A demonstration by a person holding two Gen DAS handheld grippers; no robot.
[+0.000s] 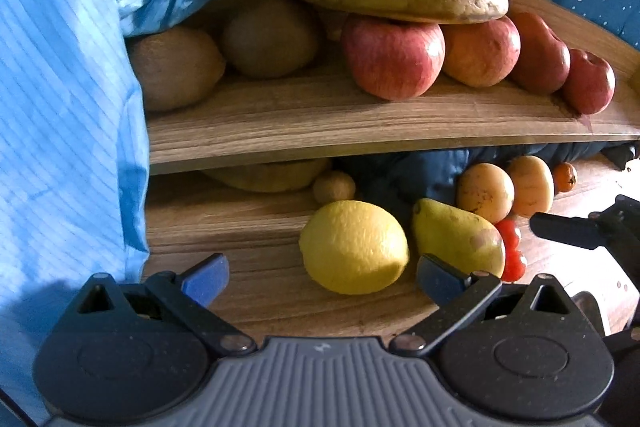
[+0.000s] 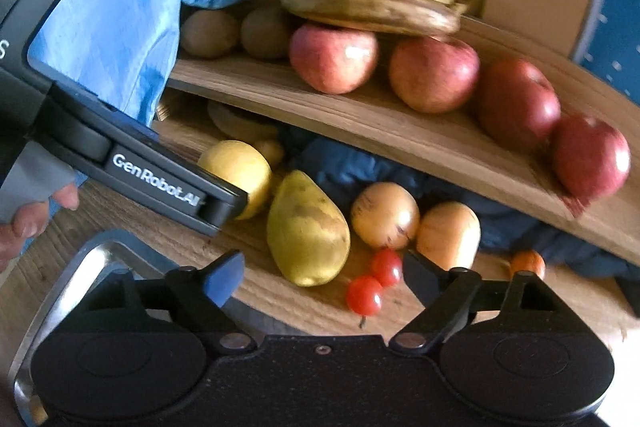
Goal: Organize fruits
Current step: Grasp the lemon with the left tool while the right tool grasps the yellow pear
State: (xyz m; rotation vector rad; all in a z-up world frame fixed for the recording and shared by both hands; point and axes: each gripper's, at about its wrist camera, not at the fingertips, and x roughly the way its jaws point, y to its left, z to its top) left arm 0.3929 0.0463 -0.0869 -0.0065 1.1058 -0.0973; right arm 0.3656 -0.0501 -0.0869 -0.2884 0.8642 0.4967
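Both grippers were spread wide, holding nothing: left gripper [image 1: 322,277] faced the lemon [image 1: 354,247] at its 12 o'clock, probably lined up for grabbing. Right gripper [image 2: 324,277] framed the pear [image 2: 307,229] and cherry tomatoes [image 2: 374,287]; apples [image 2: 434,73] sat grouped under bananas [image 2: 372,3] on the upper shelf [image 2: 400,135], apparently sorted by kind.

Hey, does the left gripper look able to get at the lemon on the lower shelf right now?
Probably yes. The left gripper is open and empty, and the lemon lies just ahead between its fingers on the lower shelf. Only the pear beside it crowds one finger.
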